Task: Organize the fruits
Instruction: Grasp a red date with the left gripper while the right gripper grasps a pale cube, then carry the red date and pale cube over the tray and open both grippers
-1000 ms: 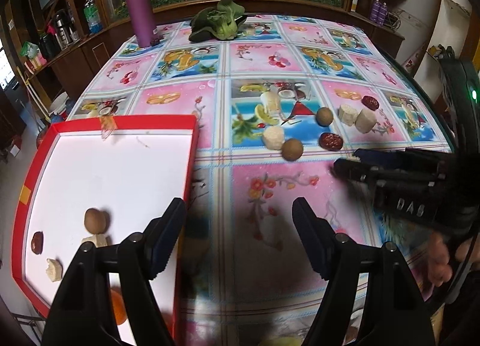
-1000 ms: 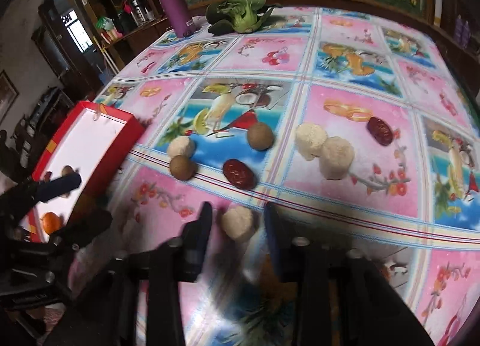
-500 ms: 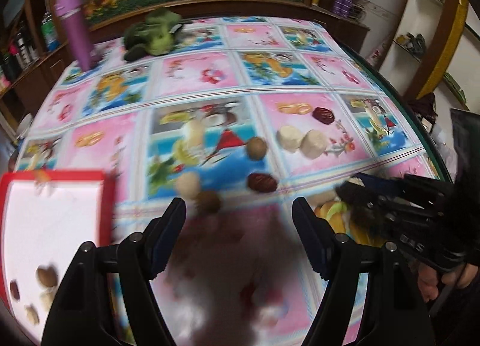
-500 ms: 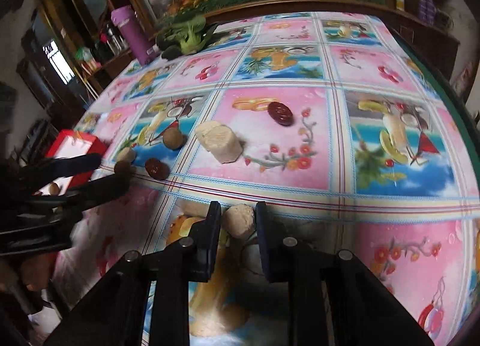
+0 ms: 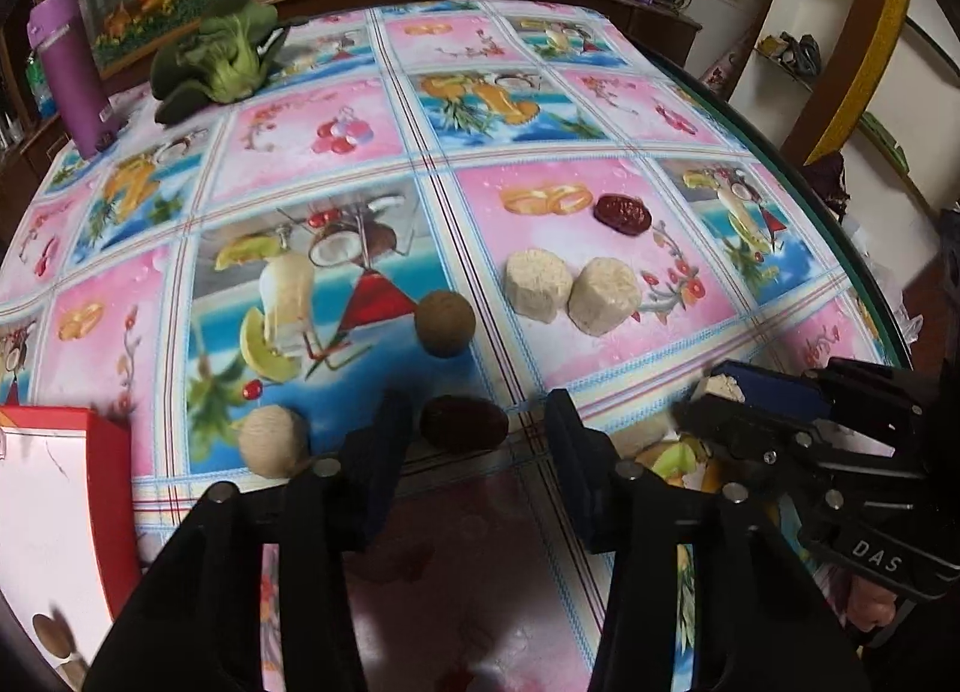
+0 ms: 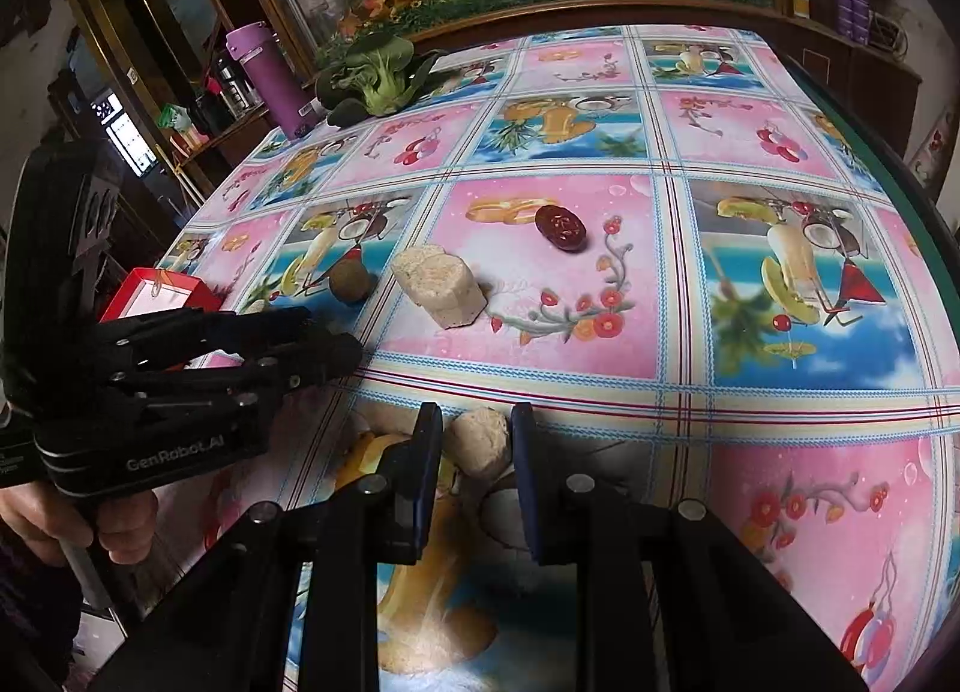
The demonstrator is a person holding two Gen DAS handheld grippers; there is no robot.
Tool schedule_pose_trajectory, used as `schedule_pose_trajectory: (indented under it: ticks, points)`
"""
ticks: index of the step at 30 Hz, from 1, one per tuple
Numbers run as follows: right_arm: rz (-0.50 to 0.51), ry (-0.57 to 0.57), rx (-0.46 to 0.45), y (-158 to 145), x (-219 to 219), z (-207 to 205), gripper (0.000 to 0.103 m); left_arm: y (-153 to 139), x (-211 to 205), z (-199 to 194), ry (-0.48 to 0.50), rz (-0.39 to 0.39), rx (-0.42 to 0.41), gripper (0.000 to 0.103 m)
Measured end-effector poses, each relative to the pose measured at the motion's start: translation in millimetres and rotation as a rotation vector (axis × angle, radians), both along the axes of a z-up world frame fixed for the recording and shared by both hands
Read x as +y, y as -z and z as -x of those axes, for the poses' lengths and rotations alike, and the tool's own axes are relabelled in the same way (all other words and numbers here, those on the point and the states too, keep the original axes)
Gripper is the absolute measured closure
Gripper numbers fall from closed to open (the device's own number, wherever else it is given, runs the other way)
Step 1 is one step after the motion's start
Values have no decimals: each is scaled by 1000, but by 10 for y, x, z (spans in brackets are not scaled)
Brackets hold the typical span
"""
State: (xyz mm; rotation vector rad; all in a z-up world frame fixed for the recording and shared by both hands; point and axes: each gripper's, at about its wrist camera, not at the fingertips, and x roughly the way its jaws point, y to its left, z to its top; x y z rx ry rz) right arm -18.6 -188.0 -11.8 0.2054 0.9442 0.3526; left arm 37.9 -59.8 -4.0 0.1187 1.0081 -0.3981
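A round table (image 5: 384,152) under a fruit-print oilcloth carries everything. At its left edge sits one red-rimmed white tray (image 5: 54,512), showing only a corner; two brown fruits (image 5: 48,629) lie in that corner, and the rest of its contents are out of sight. At the far side stand one purple flask (image 5: 66,74) and one leafy green vegetable (image 5: 222,62). Loose on the cloth are two pale chunks (image 5: 537,285) touching side by side, two dark red dates, one beyond the chunks (image 5: 622,213) and one near the front (image 5: 463,422), one brown round fruit (image 5: 445,322) and one pale round piece (image 5: 272,440). The left gripper (image 5: 474,440) has its fingers spread wide on either side of the near date, not touching it. The right gripper (image 6: 477,440) has its fingers narrow, clamped on a third pale chunk (image 6: 480,440) low over the cloth near the front edge.
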Motion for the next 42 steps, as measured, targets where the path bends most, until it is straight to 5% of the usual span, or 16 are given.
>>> schedule_pose_trajectory:
  ticks: [3,15,24,34,42]
  points:
    - [12,-9,-5,-3,25,6,81,-2,5,4,11,19,3,74]
    - [4,-36,-25,-170,252,139,81,-244,85,384,-11,28,-70,74]
    - [28,-121,-98,-470,767,433,81,-612,698,1014,-146,66,-153,74]
    - [80,-244,-127,-644,1470,724,81,-672,1224,1618,-234,61,-229,73]
    - [59,-336,-128,-768,2147,663,81,-746,2026,1806,-399,86,-276,73]
